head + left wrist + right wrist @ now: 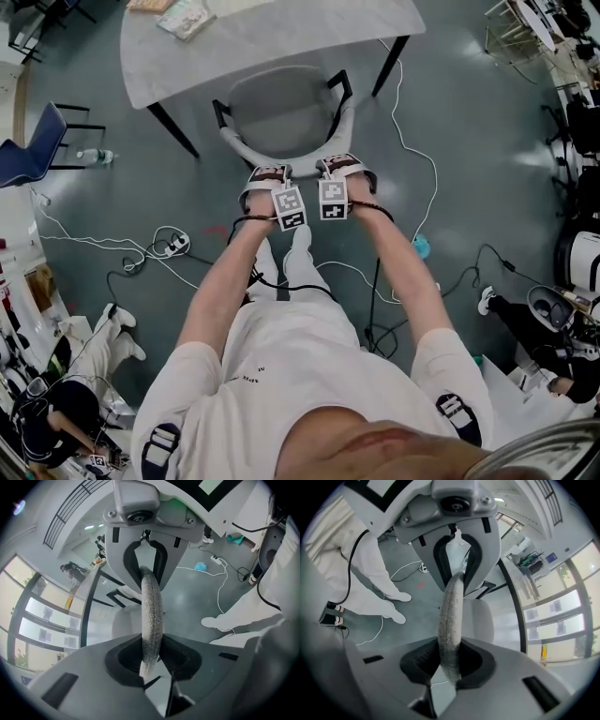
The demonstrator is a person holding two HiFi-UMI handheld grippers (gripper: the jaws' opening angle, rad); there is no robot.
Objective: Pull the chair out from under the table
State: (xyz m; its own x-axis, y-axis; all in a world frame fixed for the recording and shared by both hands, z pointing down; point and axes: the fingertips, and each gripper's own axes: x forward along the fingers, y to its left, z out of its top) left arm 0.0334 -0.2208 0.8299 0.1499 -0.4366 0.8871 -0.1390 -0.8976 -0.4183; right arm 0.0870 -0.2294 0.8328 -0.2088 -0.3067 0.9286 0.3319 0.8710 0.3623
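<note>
A grey upholstered chair (281, 112) with black arms stands at the near edge of a pale round-cornered table (281, 33), its seat mostly out from under the top. My left gripper (266, 176) is shut on the curved backrest rim (151, 620), which runs upright between its dark pads. Just to the right, my right gripper (341, 167) is shut on the same backrest rim (451, 625). Both point steeply down over the top of the chair back.
Black table legs (173, 129) flank the chair. White and black cables (412, 155) lie across the grey floor. A blue chair (37, 145) stands at the left with a bottle beside it. Another person's legs (103, 347) are at the lower left, clutter at the right.
</note>
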